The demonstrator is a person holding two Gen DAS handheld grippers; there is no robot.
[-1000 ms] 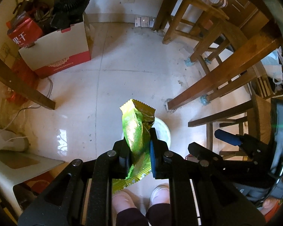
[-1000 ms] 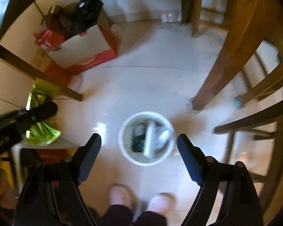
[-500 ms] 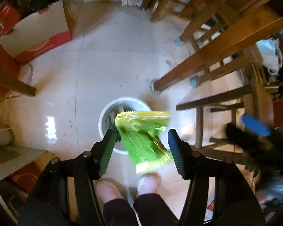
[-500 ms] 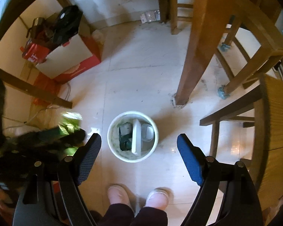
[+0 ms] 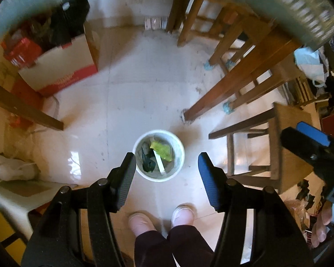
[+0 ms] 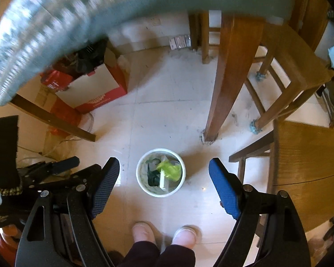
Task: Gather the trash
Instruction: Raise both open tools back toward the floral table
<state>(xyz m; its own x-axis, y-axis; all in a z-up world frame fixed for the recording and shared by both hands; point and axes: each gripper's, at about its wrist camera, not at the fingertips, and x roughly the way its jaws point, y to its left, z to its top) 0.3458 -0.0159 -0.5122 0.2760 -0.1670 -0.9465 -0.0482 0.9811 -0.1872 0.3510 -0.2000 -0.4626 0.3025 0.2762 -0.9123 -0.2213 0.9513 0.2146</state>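
A small white trash bin [image 5: 180,146] stands on the tiled floor below both grippers, also in the right wrist view [image 6: 183,179]. A green snack wrapper [image 5: 161,149] lies inside it on other rubbish, seen too in the right wrist view [image 6: 170,170]. My left gripper [image 5: 167,171] is open and empty, high above the bin. My right gripper [image 6: 163,180] is open and empty, also high above it. The right gripper shows at the right edge of the left wrist view [image 5: 311,142].
Wooden table legs [image 6: 229,80] and a wooden stool [image 5: 285,146] stand right of the bin. A white and red cardboard box [image 5: 62,64] full of items stands at back left. A slanted wooden leg [image 5: 26,109] is left. The person's feet [image 5: 162,218] are below.
My left gripper opened and let go of the green wrapper, which fell into the bin. Both grippers have risen, and a blurred tabletop edge now shows at the top.
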